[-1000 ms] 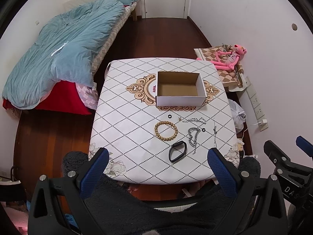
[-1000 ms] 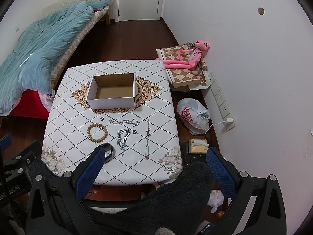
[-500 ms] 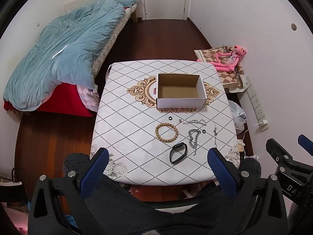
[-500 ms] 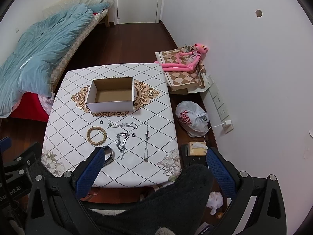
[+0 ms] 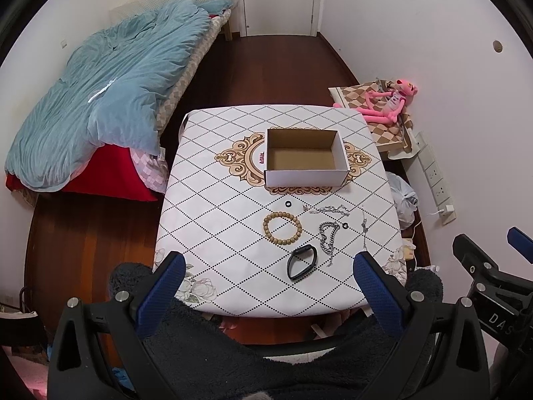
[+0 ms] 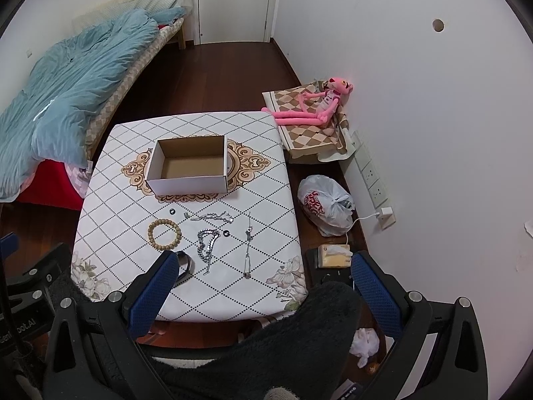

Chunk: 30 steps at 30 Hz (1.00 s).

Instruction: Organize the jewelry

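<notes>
An open, empty cardboard box (image 5: pixel 304 157) (image 6: pixel 190 164) stands mid-table. In front of it lie a wooden bead bracelet (image 5: pixel 282 228) (image 6: pixel 164 234), a black band (image 5: pixel 301 262) (image 6: pixel 184 264), a thick silver chain (image 5: pixel 328 237) (image 6: pixel 207 245), a thin silver chain (image 5: pixel 329 209) (image 6: pixel 213 216), a thin necklace (image 5: pixel 364 226) (image 6: pixel 248 243) and two small black rings (image 5: pixel 288 203) (image 5: pixel 345 225). My left gripper (image 5: pixel 266 286) is open and empty, high above the table's near edge. My right gripper (image 6: pixel 263 283) is open and empty, likewise high.
The table (image 5: pixel 216 206) has a white diamond-pattern cloth. A bed with a blue duvet (image 5: pixel 110 100) is at left. A pink plush toy (image 6: pixel 309 106), a plastic bag (image 6: pixel 324 205) and wall sockets (image 6: pixel 369 173) are at right. Dark fuzzy fabric (image 6: pixel 283 350) lies below the grippers.
Both grippers have risen and drawn back a little, so the table looks slightly farther away. Nothing on the table has moved.
</notes>
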### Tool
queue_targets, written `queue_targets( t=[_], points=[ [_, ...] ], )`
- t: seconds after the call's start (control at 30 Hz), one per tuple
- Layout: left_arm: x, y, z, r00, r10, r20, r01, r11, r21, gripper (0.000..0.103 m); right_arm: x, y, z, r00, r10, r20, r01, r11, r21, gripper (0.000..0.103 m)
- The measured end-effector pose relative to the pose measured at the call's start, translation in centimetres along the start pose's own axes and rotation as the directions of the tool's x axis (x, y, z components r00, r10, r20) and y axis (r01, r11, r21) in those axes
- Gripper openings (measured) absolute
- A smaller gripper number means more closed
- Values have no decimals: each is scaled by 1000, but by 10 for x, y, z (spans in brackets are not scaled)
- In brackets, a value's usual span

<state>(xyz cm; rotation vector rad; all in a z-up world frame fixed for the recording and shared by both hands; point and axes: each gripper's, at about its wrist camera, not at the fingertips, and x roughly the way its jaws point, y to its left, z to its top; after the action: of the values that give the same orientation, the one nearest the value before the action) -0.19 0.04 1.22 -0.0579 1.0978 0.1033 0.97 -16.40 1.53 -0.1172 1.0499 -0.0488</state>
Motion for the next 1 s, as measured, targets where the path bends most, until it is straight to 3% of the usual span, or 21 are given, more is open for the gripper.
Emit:
queue_targets(
  t=[0.8,1.0],
  points=[
    [0,-10,5,1000,-6,-9,6,1000,-5,103,-3,-2,-1,1000,-7,4,7,1000,7,103],
    [37,-3,2,1000,9,-15,-9,1000,-9,103,22,-10,0,999,-24,-26,25,999,38,103]
  ],
)
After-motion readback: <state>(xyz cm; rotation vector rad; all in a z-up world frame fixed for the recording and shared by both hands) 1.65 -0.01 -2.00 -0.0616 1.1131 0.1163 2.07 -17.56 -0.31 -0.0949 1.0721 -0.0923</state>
